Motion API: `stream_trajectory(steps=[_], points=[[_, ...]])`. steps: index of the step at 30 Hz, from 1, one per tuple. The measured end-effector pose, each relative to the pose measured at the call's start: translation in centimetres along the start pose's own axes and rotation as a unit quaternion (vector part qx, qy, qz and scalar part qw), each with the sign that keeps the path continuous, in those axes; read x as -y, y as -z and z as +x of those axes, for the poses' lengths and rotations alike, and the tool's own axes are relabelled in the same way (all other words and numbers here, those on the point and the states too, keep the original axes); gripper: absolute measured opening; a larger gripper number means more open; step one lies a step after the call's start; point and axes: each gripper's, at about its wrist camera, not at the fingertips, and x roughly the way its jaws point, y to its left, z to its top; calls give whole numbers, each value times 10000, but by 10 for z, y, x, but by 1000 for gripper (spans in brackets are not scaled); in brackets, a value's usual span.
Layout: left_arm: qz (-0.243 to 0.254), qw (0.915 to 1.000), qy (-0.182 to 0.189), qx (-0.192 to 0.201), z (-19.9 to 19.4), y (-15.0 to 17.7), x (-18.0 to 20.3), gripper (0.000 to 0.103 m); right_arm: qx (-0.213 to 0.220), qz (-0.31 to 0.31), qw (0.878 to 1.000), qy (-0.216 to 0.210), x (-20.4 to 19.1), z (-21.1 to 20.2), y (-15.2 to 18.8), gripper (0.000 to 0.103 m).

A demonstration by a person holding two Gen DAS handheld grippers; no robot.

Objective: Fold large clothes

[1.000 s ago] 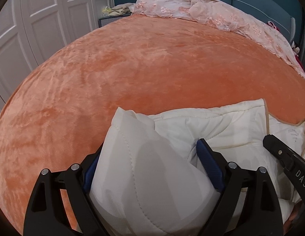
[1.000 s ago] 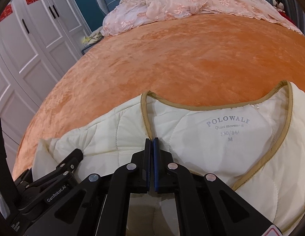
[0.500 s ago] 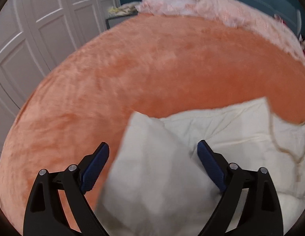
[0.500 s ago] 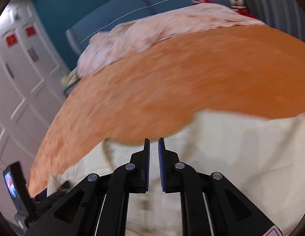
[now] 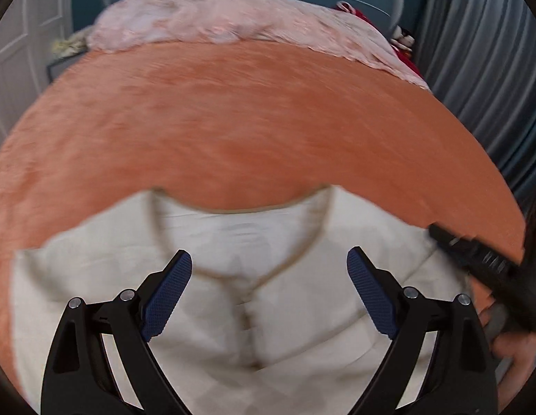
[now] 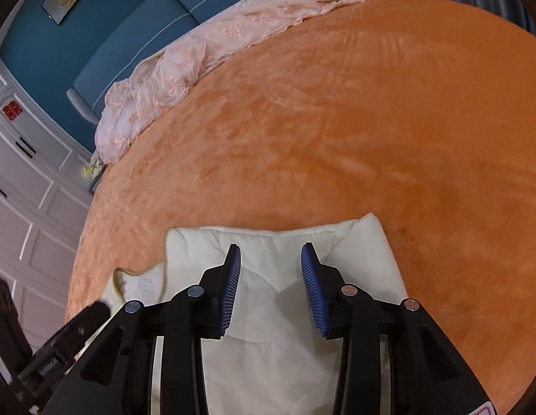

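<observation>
A cream quilted jacket with tan neckline trim lies on the orange bedspread, collar toward the far side. My left gripper is open and empty, hovering above the jacket's chest. In the right wrist view the jacket's folded right side lies under my right gripper, which is open and empty just above the cloth. The right gripper also shows at the right edge of the left wrist view.
A pink lace cover is bunched along the bed's far edge against a blue headboard. White wardrobe doors stand at the left. Grey curtains hang at the right. Orange bedspread stretches beyond the jacket.
The left gripper let go of the folded sleeve it straddled and swung right over the collar. The right gripper opened from shut and moved to the jacket's right side.
</observation>
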Motion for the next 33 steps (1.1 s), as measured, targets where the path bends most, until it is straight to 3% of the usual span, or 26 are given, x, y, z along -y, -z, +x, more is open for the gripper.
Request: stream_trajectory(steps=[8, 9, 10, 12, 16, 21, 24, 33], points=[[141, 9993, -124, -323, 59, -12, 39, 87, 24, -171, 9998, -94, 12, 15, 9, 33], [157, 9992, -135, -354, 62, -10, 41, 76, 26, -155, 9998, -82, 14, 16, 9, 31], [221, 9986, -170, -449, 70, -8, 45, 55, 12, -140, 9999, -96, 16, 19, 10, 31], [293, 9979, -253, -522, 77, -4, 45, 41, 42, -168, 9998, -61, 16, 21, 12, 28], [505, 9969, -527, -302, 78, 2, 53, 7, 142, -373, 9991, 165, 10, 24, 16, 26], [568, 9948, -840, -81, 77, 6, 53, 0, 232, -445, 9973, 531, 8, 27, 17, 10], [331, 9956, -869, -126, 82, 7, 41, 0, 141, -533, 9962, 678, 7, 34, 17, 7], [395, 9949, -919, 96, 86, 16, 42, 0, 125, -872, 9896, 1134, -3, 45, 22, 3]])
